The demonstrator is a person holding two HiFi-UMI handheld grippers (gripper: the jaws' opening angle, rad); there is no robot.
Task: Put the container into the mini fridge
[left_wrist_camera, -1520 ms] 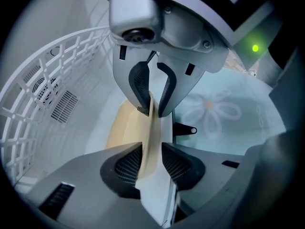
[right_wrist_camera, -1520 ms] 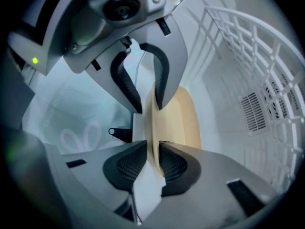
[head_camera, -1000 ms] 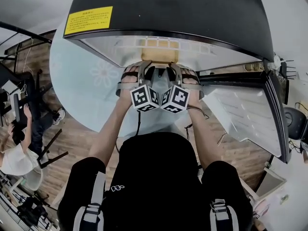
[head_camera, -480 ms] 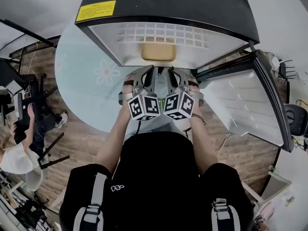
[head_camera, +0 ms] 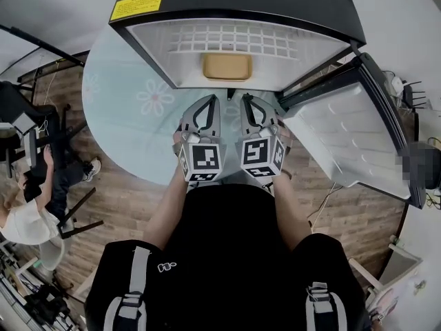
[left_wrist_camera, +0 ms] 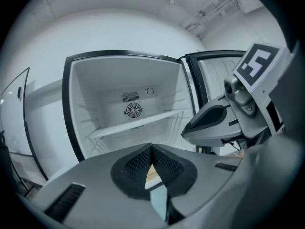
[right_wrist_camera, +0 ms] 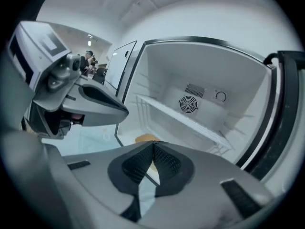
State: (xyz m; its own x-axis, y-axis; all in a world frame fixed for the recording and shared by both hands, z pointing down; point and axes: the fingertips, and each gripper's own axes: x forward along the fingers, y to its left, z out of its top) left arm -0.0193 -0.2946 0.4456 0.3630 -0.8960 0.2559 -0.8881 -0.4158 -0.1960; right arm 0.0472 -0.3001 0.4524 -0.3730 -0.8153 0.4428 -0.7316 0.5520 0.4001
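Observation:
The container (head_camera: pixel 227 66), flat with a tan lid, lies on the floor of the open mini fridge (head_camera: pixel 234 19), under its white wire shelf (head_camera: pixel 234 41). Both grippers hang side by side in front of the fridge mouth, clear of the container. My left gripper (head_camera: pixel 212 99) is shut with nothing between its pads, which meet at the tips (left_wrist_camera: pixel 151 147). My right gripper (head_camera: pixel 246 99) is likewise shut and empty (right_wrist_camera: pixel 152 144). A sliver of the tan container (right_wrist_camera: pixel 144 138) shows past the right jaws.
The fridge door (head_camera: pixel 344 140) stands swung open to the right. The fridge sits on a round pale table with flower prints (head_camera: pixel 131 116). A seated person (head_camera: pixel 27 212) and dark equipment are at the far left on the wooden floor.
Both grippers have drawn back from the fridge mouth toward the person's body. The container stays inside the fridge. The jaws that stood apart at its sides are now closed.

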